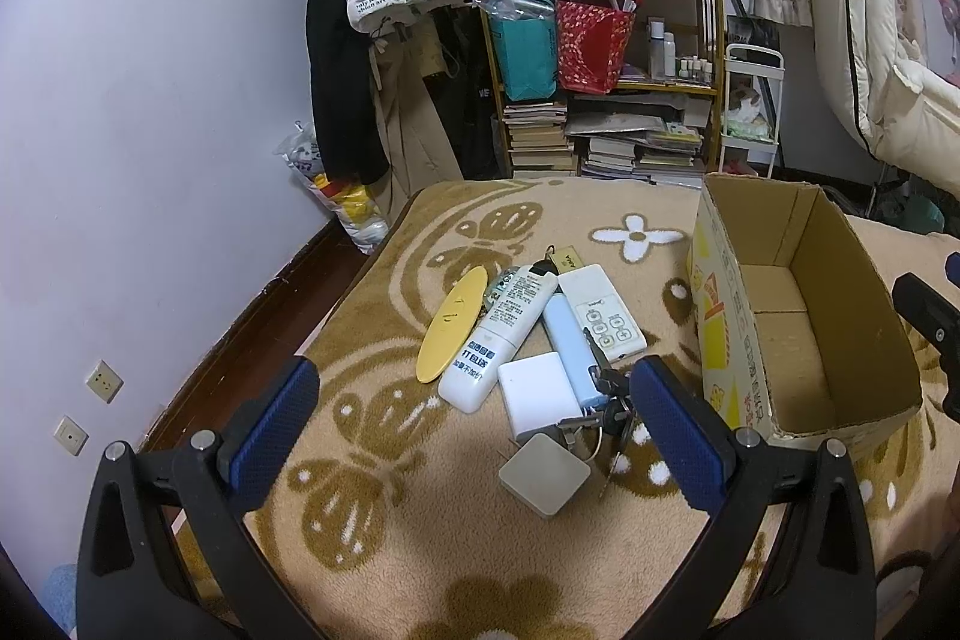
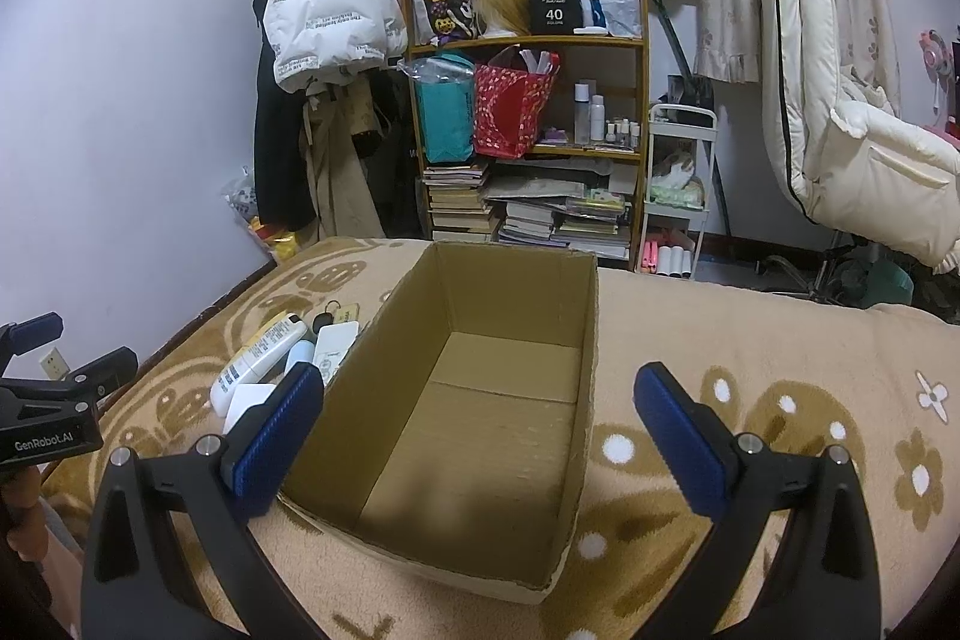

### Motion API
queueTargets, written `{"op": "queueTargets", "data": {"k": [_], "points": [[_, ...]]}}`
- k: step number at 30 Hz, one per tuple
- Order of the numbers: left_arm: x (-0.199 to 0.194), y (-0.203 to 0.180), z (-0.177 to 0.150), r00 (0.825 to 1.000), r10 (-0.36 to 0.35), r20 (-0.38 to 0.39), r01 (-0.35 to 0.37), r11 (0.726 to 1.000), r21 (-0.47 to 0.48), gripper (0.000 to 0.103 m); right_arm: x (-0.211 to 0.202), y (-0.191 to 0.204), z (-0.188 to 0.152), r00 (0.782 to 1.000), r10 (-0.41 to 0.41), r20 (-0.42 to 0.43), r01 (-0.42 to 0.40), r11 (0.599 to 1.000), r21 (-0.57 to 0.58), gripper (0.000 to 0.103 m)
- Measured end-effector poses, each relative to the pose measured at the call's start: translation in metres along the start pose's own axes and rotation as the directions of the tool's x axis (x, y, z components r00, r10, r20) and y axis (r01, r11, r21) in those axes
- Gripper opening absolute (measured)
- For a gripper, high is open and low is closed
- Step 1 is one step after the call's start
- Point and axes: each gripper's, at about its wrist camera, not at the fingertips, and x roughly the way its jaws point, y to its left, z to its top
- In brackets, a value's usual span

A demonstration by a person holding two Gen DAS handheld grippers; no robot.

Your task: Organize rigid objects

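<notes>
Fuzzy, plush blanket [image 1: 390,550] underneath; matt corrugated cardboard box [image 2: 480,436] at two o'clock; glossy white plastic remote [image 1: 501,334]; textured blue rubbery pads [image 1: 273,436]; metal keys [image 1: 606,415].

Your blanket [image 1: 384,550] is tan with brown butterflies and white flowers. The box [image 2: 474,436] is plain brown inside; its outer wall carries yellow print. In the pile you have a yellow oval [image 1: 451,334], a white remote [image 1: 498,340], a pale blue bar [image 1: 573,346], and blue gripper pads [image 1: 273,430].

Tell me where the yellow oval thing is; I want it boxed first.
Left wrist view: the yellow oval piece lies at the pile's left edge, against the white remote.
</notes>
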Motion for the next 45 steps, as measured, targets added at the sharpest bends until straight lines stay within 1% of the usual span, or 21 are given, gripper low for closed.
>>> {"op": "queueTargets", "data": {"k": [13, 17, 45], "points": [[0.000, 0.000, 0.000, 1.000, 0.001, -0.002, -0.001, 1.000, 0.002, 0.103, -0.001, 0.001, 0.006, 1.000, 0.001, -0.006, -0.001, 1.000, 0.001, 0.103], [0.000, -0.001, 0.000, 1.000, 0.001, -0.001, -0.001, 1.000, 0.003, 0.103, 0.003, 0.001, -0.004, 1.000, 0.004, -0.007, -0.004, 1.000, 0.003, 0.103], [0.003, -0.002, -0.005, 1.000, 0.002, -0.005, -0.002, 1.000, 0.007, 0.103, 0.002, 0.000, -0.003, 1.000, 0.005, -0.012, -0.005, 1.000, 0.005, 0.103]]}}
